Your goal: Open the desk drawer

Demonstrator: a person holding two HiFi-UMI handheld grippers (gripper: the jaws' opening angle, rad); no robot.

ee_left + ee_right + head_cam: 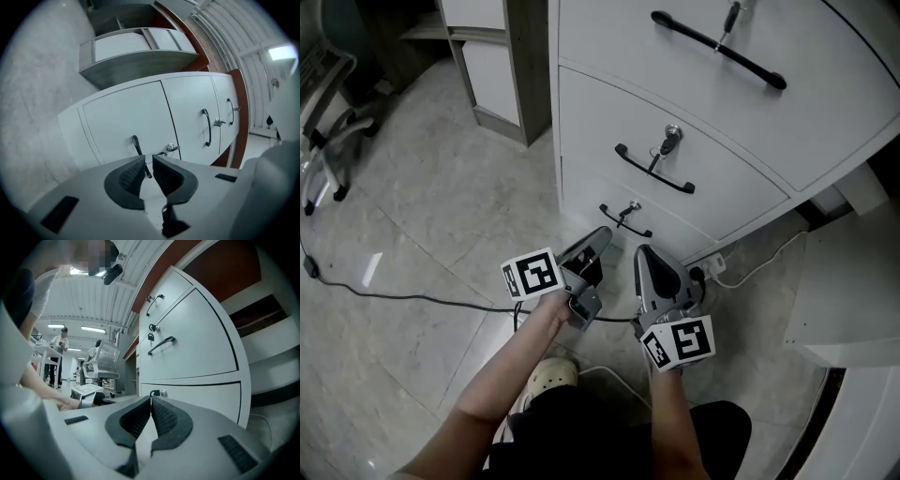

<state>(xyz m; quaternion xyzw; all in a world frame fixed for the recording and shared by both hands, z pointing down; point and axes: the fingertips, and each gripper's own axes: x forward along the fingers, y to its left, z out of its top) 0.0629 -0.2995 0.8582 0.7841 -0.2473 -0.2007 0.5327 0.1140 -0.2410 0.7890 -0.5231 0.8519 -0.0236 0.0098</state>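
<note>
Desk drawer (pixel 586 192), prob. the lowest of 3, sits shut at the bottom edge of the white cabinet (pixel 600 47), just above the floor (pixel 441 216). Front is smooth, white, gently curved, w/ a thin black bow handle (pixel 625 221) and a metal key (pixel 634 206) beside it. Left gripper (pixel 598 240) is held low & level, lined up on the handle. Its jaws are a crack apart w/ nothing gripped, and the handle lies beyond the ribbed black pads (pixel 133 171). Right gripper (pixel 643 253) is alongside, jaws closed on nothing, prob. spare. Floor is glossy pale tile.
</note>
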